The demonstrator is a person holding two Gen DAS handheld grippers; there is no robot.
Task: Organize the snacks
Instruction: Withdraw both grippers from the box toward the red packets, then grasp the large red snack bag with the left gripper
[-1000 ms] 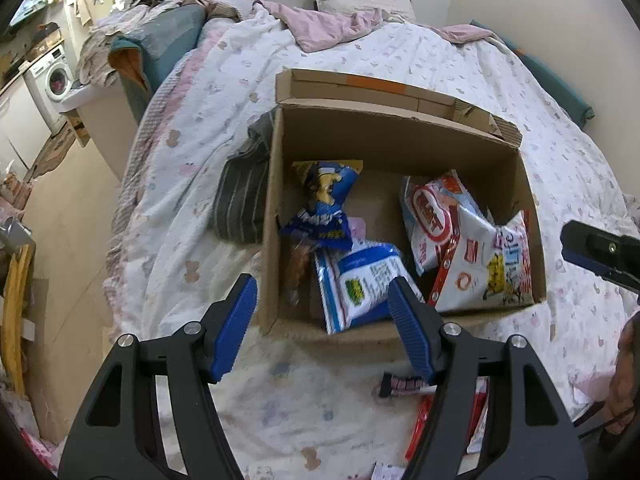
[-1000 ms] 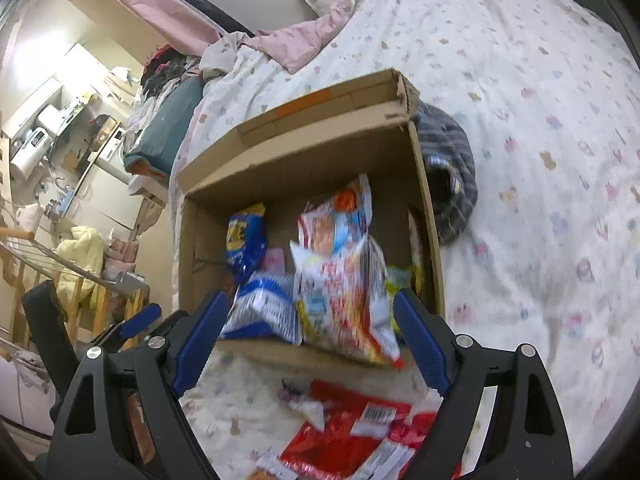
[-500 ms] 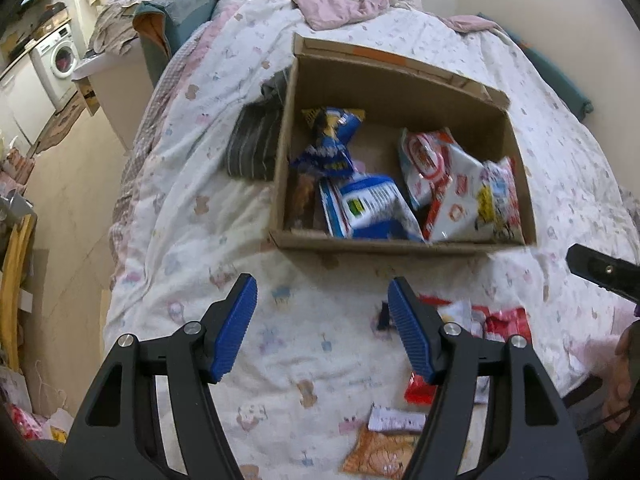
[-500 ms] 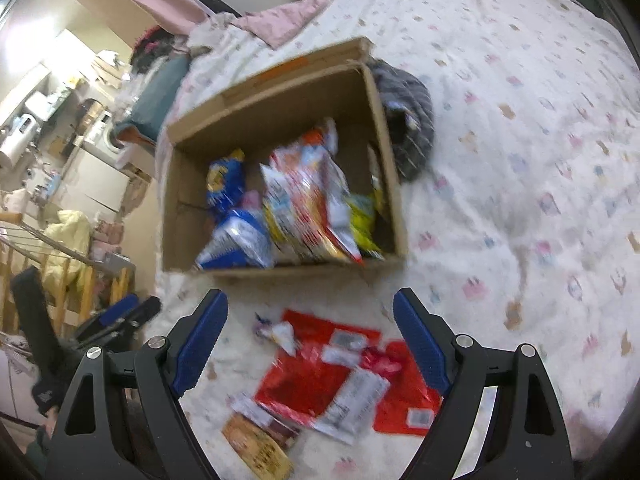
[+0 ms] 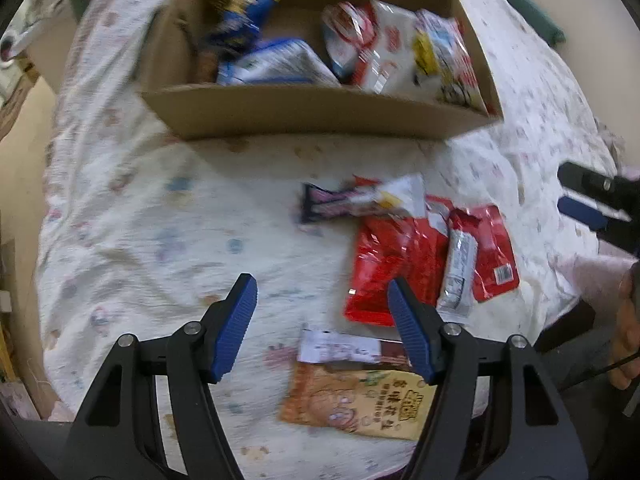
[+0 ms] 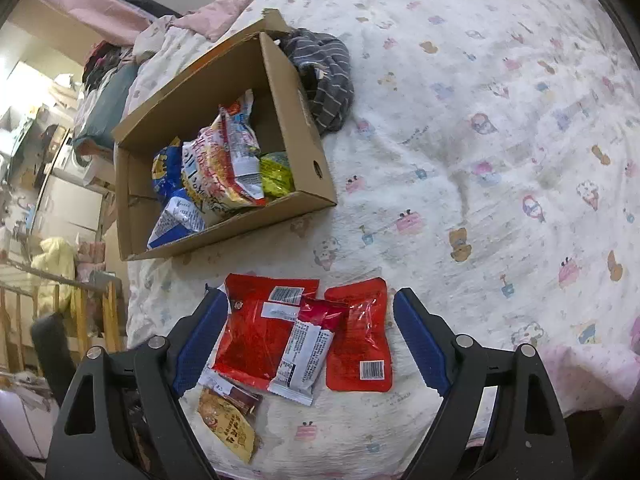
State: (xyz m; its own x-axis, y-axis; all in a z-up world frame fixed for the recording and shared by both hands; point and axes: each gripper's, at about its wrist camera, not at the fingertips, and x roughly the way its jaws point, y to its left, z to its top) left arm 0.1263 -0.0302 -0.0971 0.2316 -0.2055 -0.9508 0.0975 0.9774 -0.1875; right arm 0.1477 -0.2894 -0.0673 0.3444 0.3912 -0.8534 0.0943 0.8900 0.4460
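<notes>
a bed (image 6: 500, 152) covered with a white quilt printed in small cartoon figures is filling both views, with a pink blanket (image 6: 224, 20) bunched at its far end and cluttered furniture and a washing machine (image 6: 76, 160) lying beyond its edge. an open cardboard box (image 6: 304, 136) is sitting on the quilt, holding blue, white and yellow snack bags, and a grey striped garment (image 6: 328, 76) is lying against its far corner. near the box, loose snacks are resting on the quilt: a large red bag (image 6: 256, 340), a smaller red pouch (image 6: 360, 344) just beside it, a white-and-red bar wrapper (image 6: 308, 348) lying across both, and an orange packet (image 6: 228, 424) nearer the bed's edge. the right gripper (image 6: 308, 336) is hovering with its jaws spread wide on either side of the red packets, gripping nothing. the left gripper (image 5: 320, 320) is hovering likewise wide and empty above the quilt, near the orange packet (image 5: 356, 404), in a motion-blurred view.
</notes>
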